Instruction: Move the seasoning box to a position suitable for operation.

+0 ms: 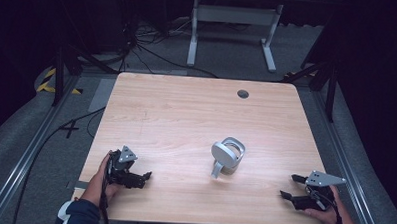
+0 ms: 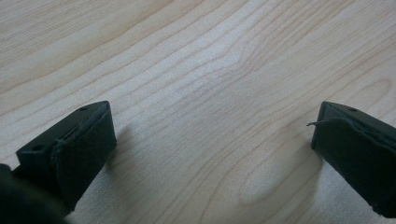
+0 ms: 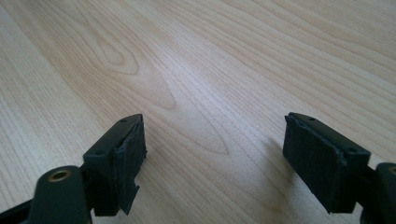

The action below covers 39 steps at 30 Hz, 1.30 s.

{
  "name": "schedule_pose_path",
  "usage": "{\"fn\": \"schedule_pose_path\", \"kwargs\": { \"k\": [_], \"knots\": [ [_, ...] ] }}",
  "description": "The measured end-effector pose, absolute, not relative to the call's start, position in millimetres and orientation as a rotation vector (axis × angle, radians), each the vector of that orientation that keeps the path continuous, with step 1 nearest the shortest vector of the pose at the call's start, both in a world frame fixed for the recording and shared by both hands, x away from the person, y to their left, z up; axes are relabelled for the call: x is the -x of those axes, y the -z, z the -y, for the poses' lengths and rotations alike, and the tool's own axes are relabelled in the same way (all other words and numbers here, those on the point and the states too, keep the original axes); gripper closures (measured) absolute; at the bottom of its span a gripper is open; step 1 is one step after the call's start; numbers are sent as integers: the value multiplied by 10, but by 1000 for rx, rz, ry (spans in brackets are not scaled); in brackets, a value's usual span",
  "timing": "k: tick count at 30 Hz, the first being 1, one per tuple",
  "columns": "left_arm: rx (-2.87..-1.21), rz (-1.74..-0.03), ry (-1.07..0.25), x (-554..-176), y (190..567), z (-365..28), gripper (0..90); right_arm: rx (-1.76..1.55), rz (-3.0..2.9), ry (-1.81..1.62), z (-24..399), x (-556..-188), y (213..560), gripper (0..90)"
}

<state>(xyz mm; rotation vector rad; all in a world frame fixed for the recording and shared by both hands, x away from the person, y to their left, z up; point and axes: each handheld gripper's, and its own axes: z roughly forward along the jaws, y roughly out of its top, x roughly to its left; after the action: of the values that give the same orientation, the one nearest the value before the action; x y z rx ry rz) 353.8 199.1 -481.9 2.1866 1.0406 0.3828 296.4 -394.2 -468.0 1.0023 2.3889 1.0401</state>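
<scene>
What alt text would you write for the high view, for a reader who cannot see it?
A grey metal cup lies tipped on its side near the middle of a light wooden table. Nearer the camera, a person's hands hold the left gripper and the right gripper, both open, low over the table and apart from it.

The surface (image 1: 186, 111) is pale wood with a flowing grain and rounded corners; a small dark round grommet (image 1: 243, 94) is set into it near the far edge, well beyond both sets of jaws. Soft light falls on it, and the room around is dark. Grey carpet floor (image 1: 228, 53) stretches past the far edge, strewn with black cables (image 1: 153, 53). A white desk frame (image 1: 233, 28) stands farther back. Metal rails (image 1: 30, 146) run along both sides of the surface, and yellow-black hazard tape (image 1: 47, 81) marks the floor far off to the left.
</scene>
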Motion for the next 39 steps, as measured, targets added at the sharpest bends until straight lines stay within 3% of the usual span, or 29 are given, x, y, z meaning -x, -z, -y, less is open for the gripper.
{"fn": "schedule_pose_path", "kwargs": {
  "k": [6, 12, 21, 23, 28, 39],
  "knots": [
    [-2183, -1043, -400, -3521, 4813, -1986, 18, -1004, -2389, -1035, 3939, -2961, 4677, 217],
    [-2188, -1042, -398, -3528, 4812, -1988, 13, -954, -2436, -1042, 3897, -2955, 4637, 333],
    [-2185, -1039, -388, -3536, 4818, -1987, 5, -898, -2427, -1086, 3808, -2904, 4508, 769],
    [-2187, -1037, -389, -3538, 4818, -1988, 5, -878, -2422, -1091, 3766, -2891, 4475, 822],
    [-2184, -1040, -386, -3536, 4819, -1986, 5, -836, -2414, -1123, 3668, -2877, 4409, 887],
    [-2180, -1047, -387, -3532, 4820, -1983, 6, -725, -2420, -1198, 3320, -2900, 4217, 896]
  ]
}}
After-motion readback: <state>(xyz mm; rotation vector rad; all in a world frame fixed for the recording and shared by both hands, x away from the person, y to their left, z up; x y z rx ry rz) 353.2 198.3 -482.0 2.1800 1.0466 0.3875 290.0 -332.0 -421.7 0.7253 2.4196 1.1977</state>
